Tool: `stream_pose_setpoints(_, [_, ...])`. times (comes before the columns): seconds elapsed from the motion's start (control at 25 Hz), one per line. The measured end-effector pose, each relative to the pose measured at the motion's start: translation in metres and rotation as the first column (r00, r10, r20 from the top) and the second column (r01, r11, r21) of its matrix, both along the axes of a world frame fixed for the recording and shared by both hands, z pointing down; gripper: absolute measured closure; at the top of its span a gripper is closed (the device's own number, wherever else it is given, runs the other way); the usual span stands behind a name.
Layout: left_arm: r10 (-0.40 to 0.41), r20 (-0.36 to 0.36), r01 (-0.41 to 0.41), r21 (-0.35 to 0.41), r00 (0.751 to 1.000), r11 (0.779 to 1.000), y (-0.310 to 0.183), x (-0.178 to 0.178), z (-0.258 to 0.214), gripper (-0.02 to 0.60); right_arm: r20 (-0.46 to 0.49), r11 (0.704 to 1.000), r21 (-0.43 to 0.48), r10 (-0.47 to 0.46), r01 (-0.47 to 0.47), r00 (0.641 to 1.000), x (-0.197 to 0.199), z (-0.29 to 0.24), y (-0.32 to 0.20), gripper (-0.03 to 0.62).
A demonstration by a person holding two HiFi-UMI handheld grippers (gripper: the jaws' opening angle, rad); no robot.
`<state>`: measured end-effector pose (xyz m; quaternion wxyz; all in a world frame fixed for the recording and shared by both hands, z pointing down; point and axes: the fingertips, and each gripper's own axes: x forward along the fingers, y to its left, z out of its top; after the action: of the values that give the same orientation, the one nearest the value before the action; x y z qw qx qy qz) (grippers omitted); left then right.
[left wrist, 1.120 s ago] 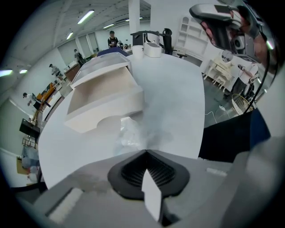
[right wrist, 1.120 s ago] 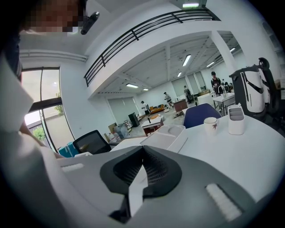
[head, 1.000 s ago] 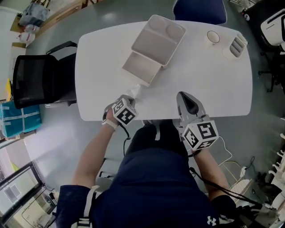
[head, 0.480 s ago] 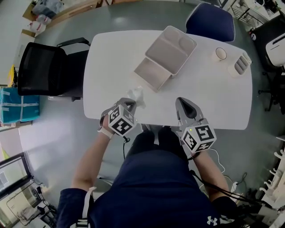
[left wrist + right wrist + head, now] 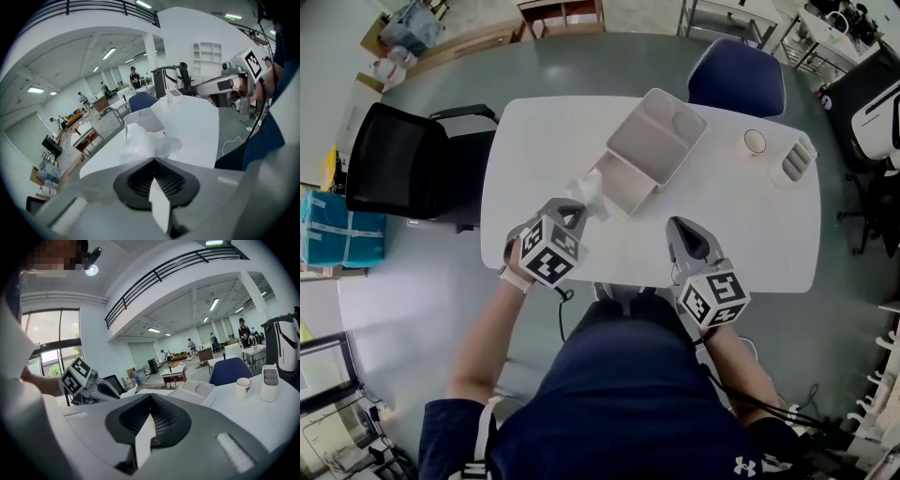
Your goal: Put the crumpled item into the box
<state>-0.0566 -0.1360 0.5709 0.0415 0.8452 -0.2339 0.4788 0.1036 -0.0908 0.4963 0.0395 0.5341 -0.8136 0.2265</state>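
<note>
Over the surface [image 5: 745, 230] in the head view: left gripper [image 5: 574, 208] has its fingers pinched on the crumpled item [image 5: 589, 190], a white wad sticking out past the tips, just beside the near-left end of the box [image 5: 661, 131]; box is open and looks empty, with a shallower section folded out toward the person; right gripper [image 5: 682, 228] hovers at the near edge, apart from the item, carrying nothing; cup [image 5: 755, 141] and slotted holder [image 5: 794, 161] far right, out of the way

Left gripper view: fingers closed flat together with only a thin edge of the wad trapped at the tips; the bulk of it [image 5: 146, 142] puffs out loose ahead, box [image 5: 144, 119] right behind it; right gripper [image 5: 229, 86] off to the side

Right gripper view: fingers fully together, nothing between them; left gripper [image 5: 89, 380] and box [image 5: 194, 391] ahead

Handling, my read: very light, soft, thin tissue or film; no stiffness, so it will sag and flutter and may cling to the pads on release; nothing to break, only tearing; best hold is a pinch on a bunched fold, since a single loose flap could slip out or rip
</note>
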Motion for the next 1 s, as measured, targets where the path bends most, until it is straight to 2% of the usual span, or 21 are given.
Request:
stream_pose_setpoints(0.2, [0.032,0.029,-0.033,0.013,0.999,0.999,-0.029,0.014,0.002,0.58,0.013,1.0,0.007,0.029,-0.029,0.999,0.008,-0.003,-0.003,0.591])
stream_pose_setpoints(0.36, [0.1,0.074,-0.103,0.038,0.992,0.994,-0.05,0.035,0.009,0.58,0.025,0.998,-0.005,0.065,-0.065,0.998,0.021,0.0,-0.002,0.591])
stream_pose_setpoints(0.44, [0.159,0.107,-0.164,0.044,0.982,0.985,-0.057,0.045,0.02,0.58,0.03,0.996,-0.014,0.084,-0.084,0.996,0.028,0.004,-0.002,0.591])
stream_pose_setpoints(0.52, [0.24,0.16,-0.251,0.054,0.958,0.966,-0.062,0.053,0.033,0.58,0.034,0.995,-0.024,0.101,-0.101,0.994,0.034,0.008,-0.002,0.591])
stream_pose_setpoints(0.68, [0.387,0.268,-0.415,0.056,0.882,0.908,-0.069,0.061,0.059,0.58,0.04,0.991,-0.044,0.13,-0.128,0.991,0.043,0.014,-0.001,0.591])
stream_pose_setpoints(0.84, [0.481,0.291,-0.506,0.009,0.827,0.863,-0.068,0.069,0.079,0.58,0.046,0.986,-0.064,0.155,-0.152,0.987,0.048,0.021,0.0,0.591])
stream_pose_setpoints(1.0, [0.578,0.31,-0.601,-0.026,0.755,0.799,-0.063,0.079,0.093,0.58,0.048,0.981,-0.078,0.18,-0.176,0.982,0.057,0.023,-0.001,0.591])
